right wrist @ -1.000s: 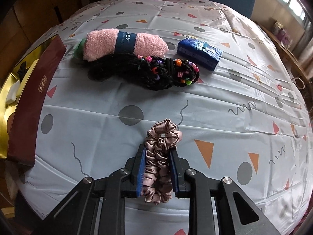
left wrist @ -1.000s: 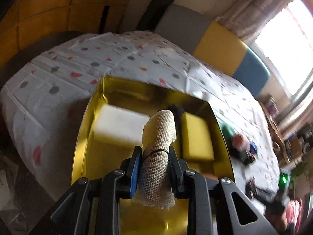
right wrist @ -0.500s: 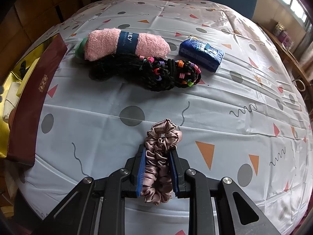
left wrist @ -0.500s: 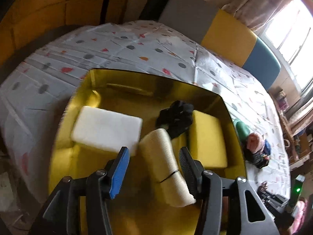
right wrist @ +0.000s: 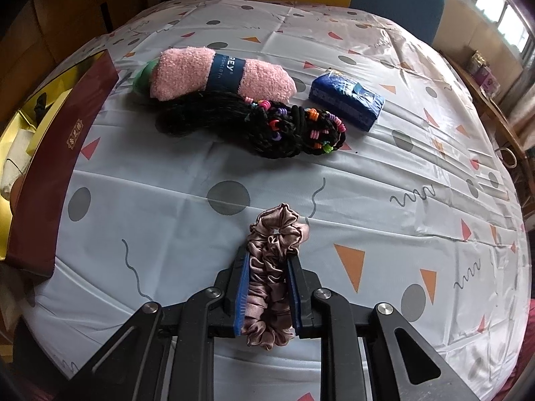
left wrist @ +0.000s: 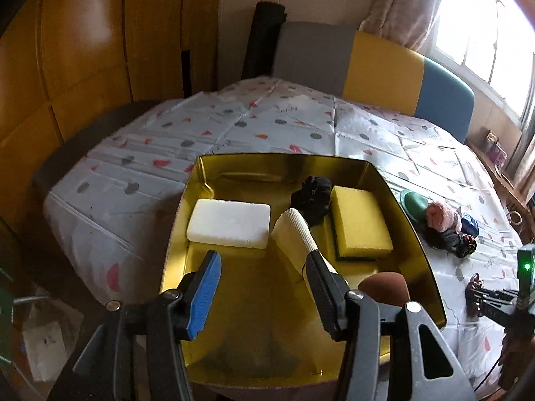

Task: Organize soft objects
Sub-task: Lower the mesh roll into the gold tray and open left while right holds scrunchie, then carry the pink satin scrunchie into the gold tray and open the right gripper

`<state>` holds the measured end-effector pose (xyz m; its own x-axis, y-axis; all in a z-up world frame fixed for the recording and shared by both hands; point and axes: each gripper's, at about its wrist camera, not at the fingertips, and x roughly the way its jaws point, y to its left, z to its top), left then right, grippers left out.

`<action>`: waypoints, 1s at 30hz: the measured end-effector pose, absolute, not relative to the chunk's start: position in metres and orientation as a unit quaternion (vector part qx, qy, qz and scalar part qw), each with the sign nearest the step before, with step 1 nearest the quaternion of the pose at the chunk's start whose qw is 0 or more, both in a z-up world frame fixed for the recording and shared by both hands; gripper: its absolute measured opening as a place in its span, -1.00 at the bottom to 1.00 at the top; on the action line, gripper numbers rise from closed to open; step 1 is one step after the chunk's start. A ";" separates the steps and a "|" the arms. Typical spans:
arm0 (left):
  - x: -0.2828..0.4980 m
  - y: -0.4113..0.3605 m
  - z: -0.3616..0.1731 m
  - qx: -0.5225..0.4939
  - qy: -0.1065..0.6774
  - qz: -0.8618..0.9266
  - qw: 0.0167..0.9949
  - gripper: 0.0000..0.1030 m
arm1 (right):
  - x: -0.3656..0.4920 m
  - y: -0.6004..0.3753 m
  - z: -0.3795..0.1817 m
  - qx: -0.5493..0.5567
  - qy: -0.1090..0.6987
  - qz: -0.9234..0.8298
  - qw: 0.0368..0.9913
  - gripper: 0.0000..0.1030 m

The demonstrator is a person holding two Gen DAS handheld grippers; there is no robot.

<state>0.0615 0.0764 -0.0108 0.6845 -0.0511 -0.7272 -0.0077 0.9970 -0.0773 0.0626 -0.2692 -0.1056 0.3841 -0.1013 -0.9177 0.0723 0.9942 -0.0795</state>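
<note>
My left gripper (left wrist: 262,260) stands open over the gold box (left wrist: 284,158), with nothing between its pads. A cream bandage roll (left wrist: 294,230) lies in the box, partly behind the right finger. Around it rest a white sponge (left wrist: 229,222), a yellow sponge (left wrist: 361,222), a black scrunchie (left wrist: 312,197) and a brown puff (left wrist: 384,287). My right gripper (right wrist: 267,257) is low over the tablecloth. Its jaws are closing tighter on a mauve satin scrunchie (right wrist: 277,230) pressed between the pads.
On the patterned cloth beyond the right gripper lie a pink towel roll (right wrist: 187,73), a green object (right wrist: 143,75), a black bundle of beaded hair ties (right wrist: 294,130) and a blue tissue pack (right wrist: 346,98). The box's maroon side (right wrist: 63,153) stands at the left. Chairs line the far edge.
The left gripper opened and let the bandage roll drop into the gold box, then drew back and up. The right gripper has stayed in place with the scrunchie.
</note>
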 end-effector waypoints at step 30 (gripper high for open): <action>0.036 0.093 -0.009 -0.036 0.392 -0.009 0.919 0.07 | 0.058 -0.270 -0.092 0.002 0.528 -0.047 0.848 -0.61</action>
